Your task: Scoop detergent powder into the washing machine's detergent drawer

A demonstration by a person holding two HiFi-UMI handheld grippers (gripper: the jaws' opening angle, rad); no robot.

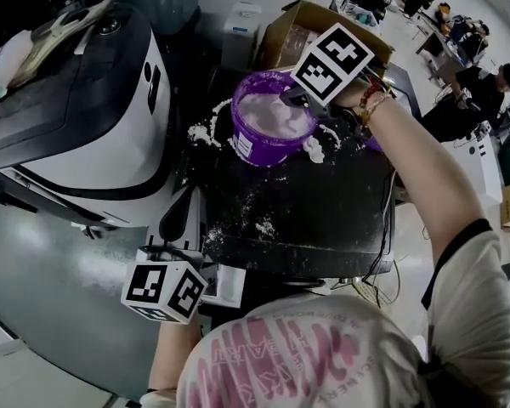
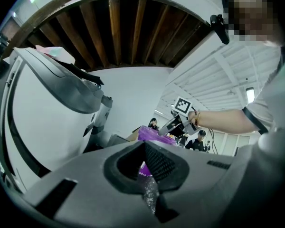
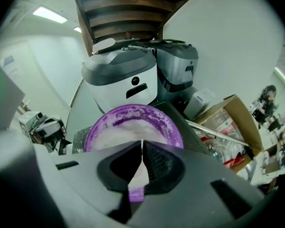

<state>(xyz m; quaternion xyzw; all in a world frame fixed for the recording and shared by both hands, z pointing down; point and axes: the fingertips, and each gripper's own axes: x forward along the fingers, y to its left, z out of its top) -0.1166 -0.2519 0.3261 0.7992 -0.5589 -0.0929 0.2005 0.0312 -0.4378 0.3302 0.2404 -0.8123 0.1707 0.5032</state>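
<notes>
While reading upward from the lower edge of the head view, noted the left gripper (image 2: 145, 145) first, at lower left. Jaws pressed together, nothing clearly between them. Held level beside the washing machine (image 1: 93, 134), probably parked out of the way.

Just right of it, a pale box-like part (image 1: 225, 285), possibly the detergent drawer. Cannot confirm.

Above that, black tabletop (image 1: 323, 219) dusted with spilled powder (image 1: 206, 133).

Further up, at upper centre, purple tub (image 1: 263, 147) of white detergent powder (image 1: 272, 113).

Over its right rim, right gripper (image 3: 142, 144), tilted steeply down into the tub. Jaws closed tight, only a thin pale sliver at the tips. Scoop handle or not, cannot tell.

Judged: work at the tub end, drawer end still ahead.

Beyond, cardboard box (image 1: 297, 28).
</notes>
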